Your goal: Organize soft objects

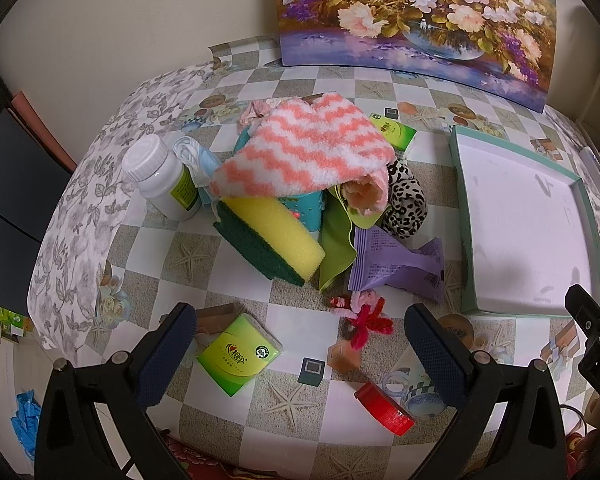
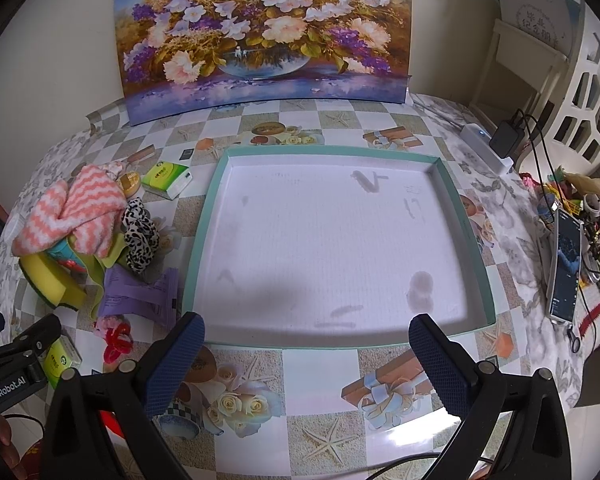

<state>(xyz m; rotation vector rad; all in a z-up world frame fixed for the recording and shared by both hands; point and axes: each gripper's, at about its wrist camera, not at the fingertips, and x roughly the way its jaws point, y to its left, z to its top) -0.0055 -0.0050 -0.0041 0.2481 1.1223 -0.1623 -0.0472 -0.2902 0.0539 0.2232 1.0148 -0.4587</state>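
Note:
A pile of soft things lies mid-table: a pink-and-white zigzag fleece cloth (image 1: 300, 148) (image 2: 80, 212) on top, a yellow sponge with a green scrub side (image 1: 274, 236) (image 2: 50, 280) below it, a leopard-print scrunchie (image 1: 406, 200) (image 2: 140, 230) and a green cloth (image 1: 336, 248). A red and pink pipe-cleaner flower (image 1: 364, 318) (image 2: 114, 336) lies nearer. My left gripper (image 1: 300, 344) stands open above a green tissue pack (image 1: 240, 354). My right gripper (image 2: 306, 356) is open at the near rim of the shallow teal-edged tray (image 2: 466, 216) (image 1: 460, 216), which holds nothing.
A white pill bottle (image 1: 162, 178), purple packet (image 1: 396, 264), red cap (image 1: 384, 408), small dark cube (image 1: 312, 370) and second tissue pack (image 2: 166, 178) lie around the pile. A flower painting (image 2: 260, 32) leans on the wall. A phone (image 2: 566, 264), cables and charger (image 2: 508, 136) sit right.

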